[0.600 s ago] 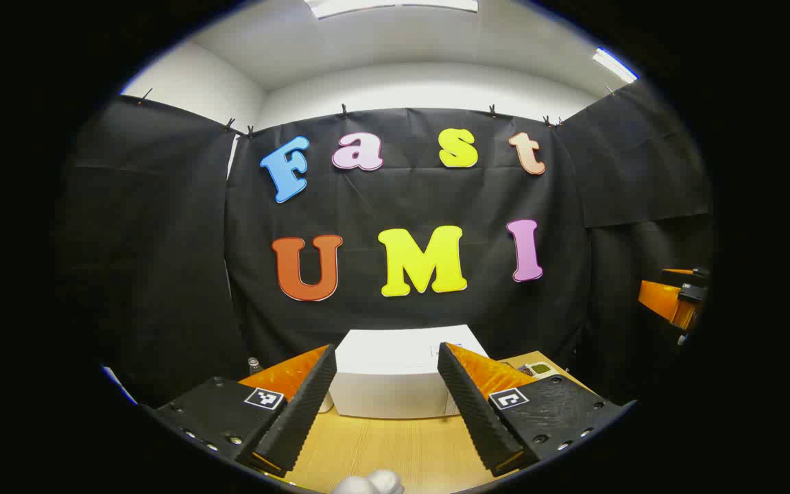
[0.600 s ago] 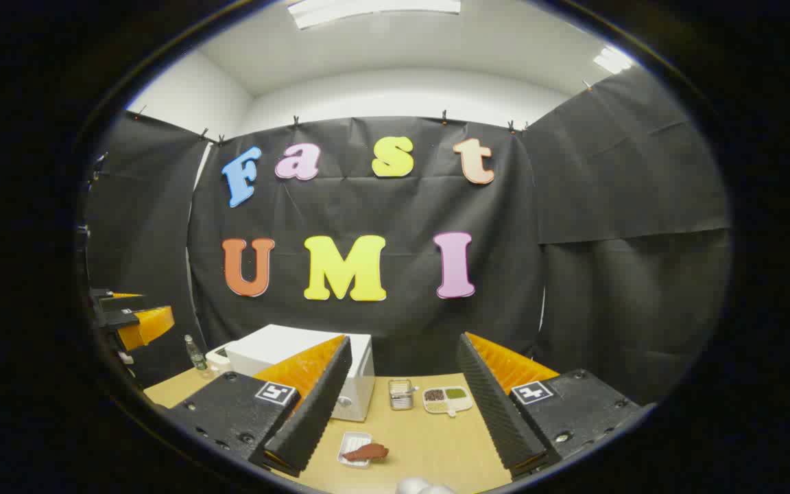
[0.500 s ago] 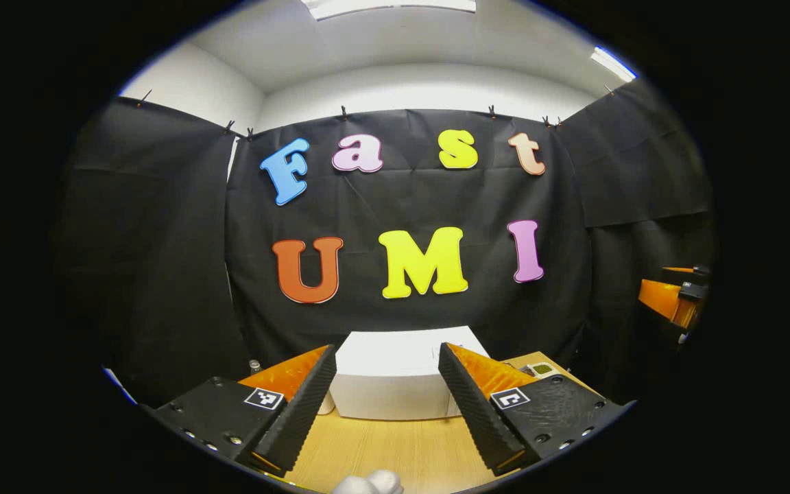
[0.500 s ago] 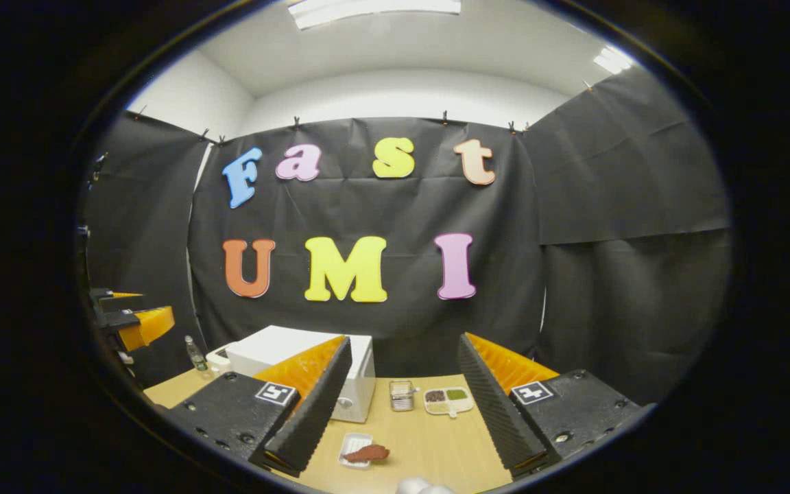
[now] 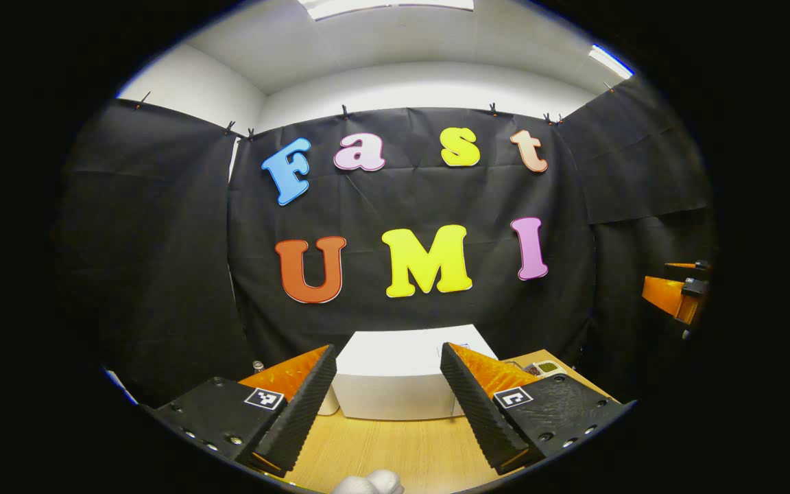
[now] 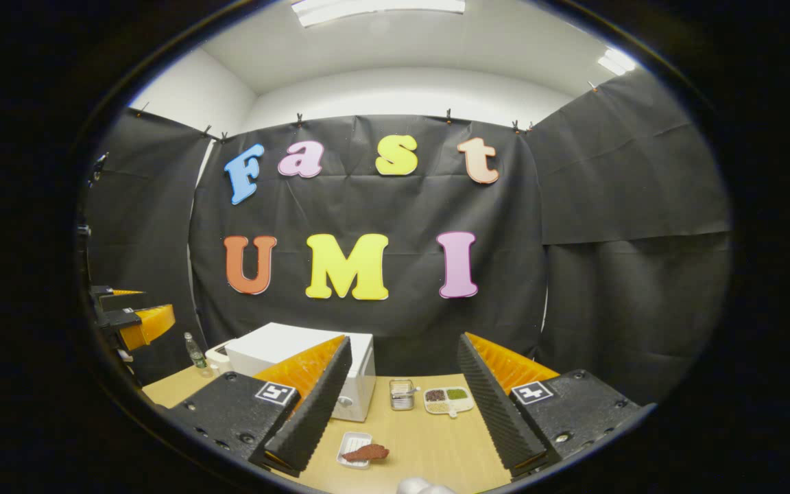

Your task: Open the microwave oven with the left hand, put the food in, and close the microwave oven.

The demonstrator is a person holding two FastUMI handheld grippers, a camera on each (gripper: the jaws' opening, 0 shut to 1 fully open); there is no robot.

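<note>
1. In the left gripper view the left tool (image 5: pixel 388 405) is held above the near part of the desk (image 5: pixel 395 453), its two ridged black fingers (image 5: pixel 299 405) spread wide apart with nothing between them.
2. In the right gripper view the right tool (image 6: pixel 402 405) is likewise raised over the desk (image 6: pixel 429 446), fingers (image 6: pixel 313 405) well apart and holding nothing.
3. Each tool also shows at the edge of the other's view: the right one at the far right of the left gripper view (image 5: pixel 676 295), the left one at the far left of the right gripper view (image 6: pixel 131 322). At that size I cannot tell their gap from there.
4. The white microwave oven (image 5: pixel 402 377) stands straight ahead of the left tool, at the far side of the desk, framed between its fingers. From the right tool it sits to the left (image 6: pixel 299 357), partly behind the left finger, with its door shut.
5. The food, a reddish-brown piece (image 6: pixel 365 452), lies on a small white tray (image 6: pixel 352 449) on the desk, near the right tool and just in front of the microwave oven.
6. Farther back, right of the oven, stand a small metal container (image 6: pixel 401 394) and a divided white dish (image 6: pixel 448 400).
7. A small bottle (image 6: pixel 194 351) stands at the far left of the desk.
</note>
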